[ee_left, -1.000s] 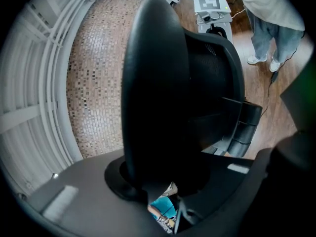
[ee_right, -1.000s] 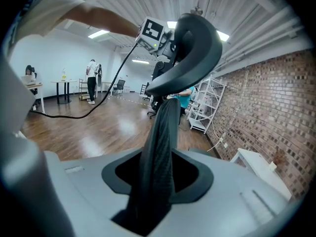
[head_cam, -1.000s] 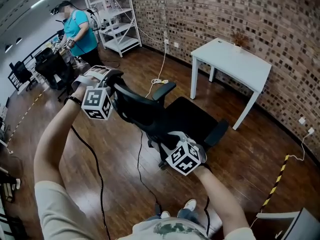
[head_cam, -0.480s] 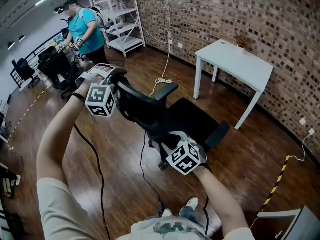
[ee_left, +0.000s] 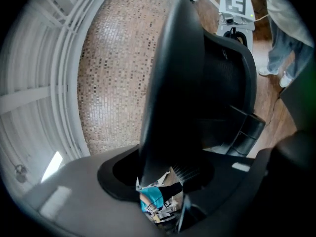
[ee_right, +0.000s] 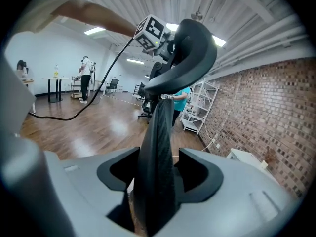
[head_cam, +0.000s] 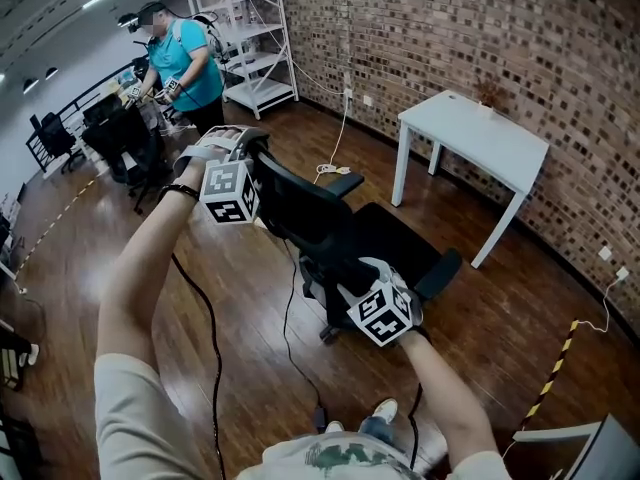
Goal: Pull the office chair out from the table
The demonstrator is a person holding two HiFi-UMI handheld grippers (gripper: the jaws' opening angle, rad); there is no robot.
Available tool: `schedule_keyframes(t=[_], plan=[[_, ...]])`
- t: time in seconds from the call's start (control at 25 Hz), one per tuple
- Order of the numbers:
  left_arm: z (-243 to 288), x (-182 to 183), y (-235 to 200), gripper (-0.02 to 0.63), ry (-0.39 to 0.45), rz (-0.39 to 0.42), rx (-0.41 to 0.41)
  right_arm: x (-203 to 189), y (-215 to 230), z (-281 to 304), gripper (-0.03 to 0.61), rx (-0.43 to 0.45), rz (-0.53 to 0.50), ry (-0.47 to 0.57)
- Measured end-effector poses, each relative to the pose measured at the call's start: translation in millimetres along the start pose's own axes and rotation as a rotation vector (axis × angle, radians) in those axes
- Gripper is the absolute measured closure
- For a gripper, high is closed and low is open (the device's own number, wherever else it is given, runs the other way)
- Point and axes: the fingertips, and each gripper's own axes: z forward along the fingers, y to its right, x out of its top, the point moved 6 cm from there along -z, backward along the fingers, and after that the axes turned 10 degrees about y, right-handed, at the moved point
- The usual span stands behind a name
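The black office chair (head_cam: 385,238) stands on the wood floor, apart from the white table (head_cam: 480,133), with its backrest (head_cam: 300,213) turned toward me. My left gripper (head_cam: 258,151) is at the backrest's top corner, and the rim (ee_left: 173,83) runs between its jaws. My right gripper (head_cam: 345,268) is low on the backrest's side edge (ee_right: 158,147), which stands between its jaws. Both pairs of jaws have just been opening. Gaps show beside the rim, so neither pair presses on it.
A person in a teal shirt (head_cam: 185,63) works by other black chairs (head_cam: 125,138) at the back left. White shelving (head_cam: 250,38) stands against the brick wall. Cables (head_cam: 290,328) trail across the floor under me, and yellow-black tape (head_cam: 555,368) marks the floor at the right.
My left gripper has shifted a little right and up along the backrest top in the head view. The right gripper has stayed at the lower edge.
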Motion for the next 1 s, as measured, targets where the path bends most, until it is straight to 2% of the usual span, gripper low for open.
schedule_keyframes(t=[0.08, 0.24, 0.44, 0.6, 0.72, 1.0], plan=[[-6, 1, -4, 0.437, 0.009, -0.040, 0.023, 3, 3, -5, 0.345, -0.023, 0.002, 0.021], [-22, 1, -8, 0.437, 0.004, -0.050, 0.059, 20, 5, -19, 0.345, -0.076, 0.020, 0.073], [-50, -2, -4, 0.439, 0.034, -0.102, 0.112, 28, -11, -34, 0.345, -0.158, -0.021, 0.070], [-71, 20, -21, 0.442, 0.091, -0.185, 0.164, 42, -9, -63, 0.347, -0.217, 0.019, 0.088], [-84, 40, -30, 0.445, 0.131, -0.237, 0.165, 54, -6, -87, 0.347, -0.240, 0.045, 0.097], [-116, 47, 17, 0.448, 0.212, -0.358, 0.202, 45, -39, -95, 0.348, -0.261, 0.042, 0.134]])
